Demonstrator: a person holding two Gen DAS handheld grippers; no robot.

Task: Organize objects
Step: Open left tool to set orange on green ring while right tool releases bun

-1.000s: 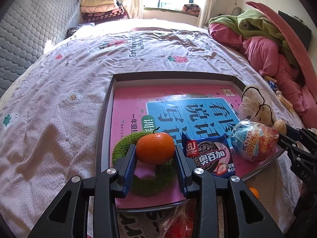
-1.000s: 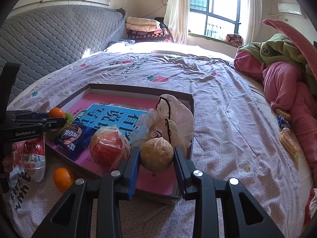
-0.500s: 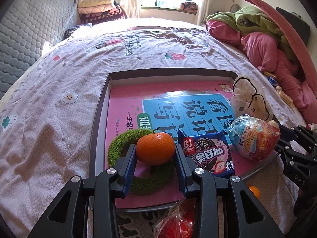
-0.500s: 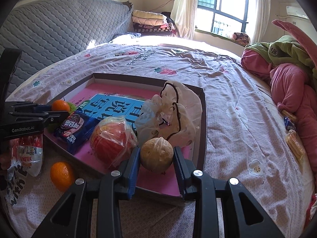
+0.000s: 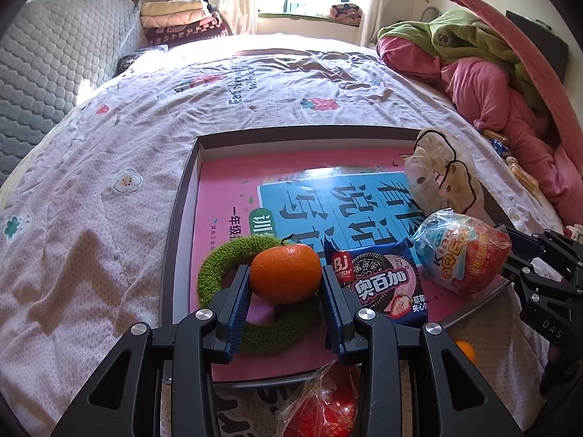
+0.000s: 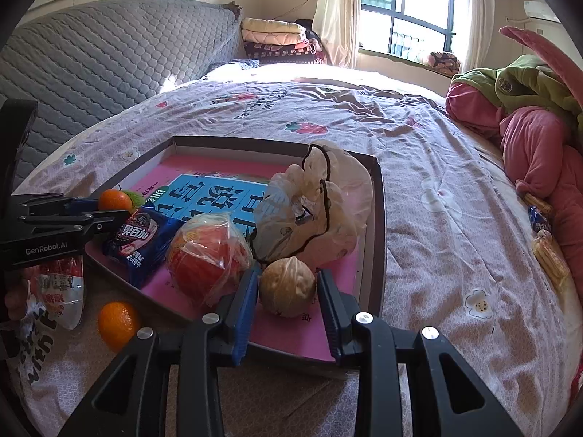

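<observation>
Over the tray [image 5: 182,218], my left gripper [image 5: 285,287] clamps a tangerine [image 5: 284,273] — my right gripper [image 6: 288,291] clamps a wrapped bun [image 6: 286,286].

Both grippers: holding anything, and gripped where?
Left gripper pinches the orange by its sides. Right gripper pinches a wrapped bun by its sides.

On the bed [image 5: 145,116] lies a tray [image 5: 182,218]; in it a tangerine [image 5: 284,273] sits over a knitted ring [image 5: 218,266], a biscuit packet [image 5: 379,284] just right (touching, seemingly), another tangerine [image 6: 117,322] outside the tray.
</observation>
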